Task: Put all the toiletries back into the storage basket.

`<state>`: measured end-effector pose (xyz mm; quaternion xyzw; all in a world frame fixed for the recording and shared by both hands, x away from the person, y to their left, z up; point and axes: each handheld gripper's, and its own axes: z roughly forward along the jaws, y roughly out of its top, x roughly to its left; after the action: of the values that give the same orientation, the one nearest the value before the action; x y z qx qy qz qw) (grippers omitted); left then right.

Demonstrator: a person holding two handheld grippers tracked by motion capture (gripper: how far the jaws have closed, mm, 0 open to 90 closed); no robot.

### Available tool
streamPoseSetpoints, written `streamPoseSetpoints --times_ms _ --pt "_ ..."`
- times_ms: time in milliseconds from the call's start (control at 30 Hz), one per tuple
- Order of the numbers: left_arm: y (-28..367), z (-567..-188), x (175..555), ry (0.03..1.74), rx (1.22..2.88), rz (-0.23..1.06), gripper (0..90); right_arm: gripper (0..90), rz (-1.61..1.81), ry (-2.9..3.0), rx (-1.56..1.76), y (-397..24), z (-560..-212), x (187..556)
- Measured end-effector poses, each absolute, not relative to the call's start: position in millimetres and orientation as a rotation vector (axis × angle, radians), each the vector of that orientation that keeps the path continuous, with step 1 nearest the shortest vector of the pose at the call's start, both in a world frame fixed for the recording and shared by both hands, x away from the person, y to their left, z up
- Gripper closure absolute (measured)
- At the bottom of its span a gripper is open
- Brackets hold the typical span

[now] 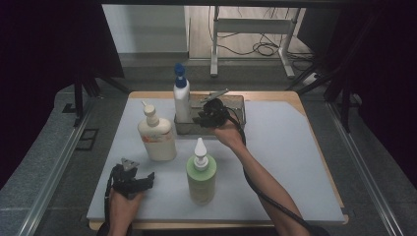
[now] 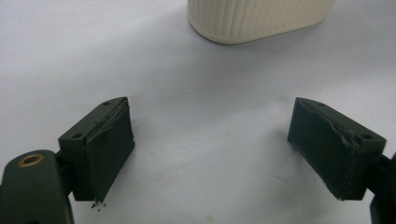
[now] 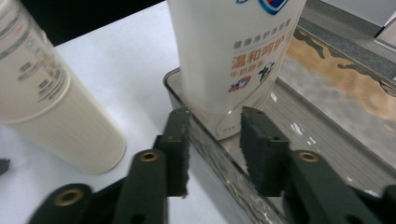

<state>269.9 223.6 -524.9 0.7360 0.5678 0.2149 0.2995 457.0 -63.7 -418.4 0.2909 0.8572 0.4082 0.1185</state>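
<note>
A white bottle with a blue cap (image 1: pixel 181 101) (image 3: pixel 233 56) stands upright in the left end of a clear tray (image 1: pixel 237 101) (image 3: pixel 327 126) at the back of the table. My right gripper (image 1: pixel 201 119) (image 3: pixel 215 149) hovers at the tray's near left corner, just short of that bottle. Its jaws stand apart on either side of the tray's rim and press on nothing. A cream bottle (image 1: pixel 156 137) (image 2: pixel 257 18) (image 3: pixel 51 107) stands left of the tray. My left gripper (image 1: pixel 140 174) (image 2: pixel 210 144) rests low at the front left, open and empty, pointing toward the cream bottle.
A green bottle with a white nozzle (image 1: pixel 201 177) stands at the front centre between my two forearms. The pale mat (image 1: pixel 285 162) has bare room on its right half. Beyond the table are a white desk frame (image 1: pixel 251 29) and floor cables.
</note>
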Motion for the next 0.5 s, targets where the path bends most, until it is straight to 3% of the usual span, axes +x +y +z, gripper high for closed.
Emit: streamPoseSetpoints --times_ms 500 --pt "223.5 -524.8 269.8 1.508 1.955 0.572 13.8 32.5 1.196 2.532 0.775 -82.0 -414.6 426.8"
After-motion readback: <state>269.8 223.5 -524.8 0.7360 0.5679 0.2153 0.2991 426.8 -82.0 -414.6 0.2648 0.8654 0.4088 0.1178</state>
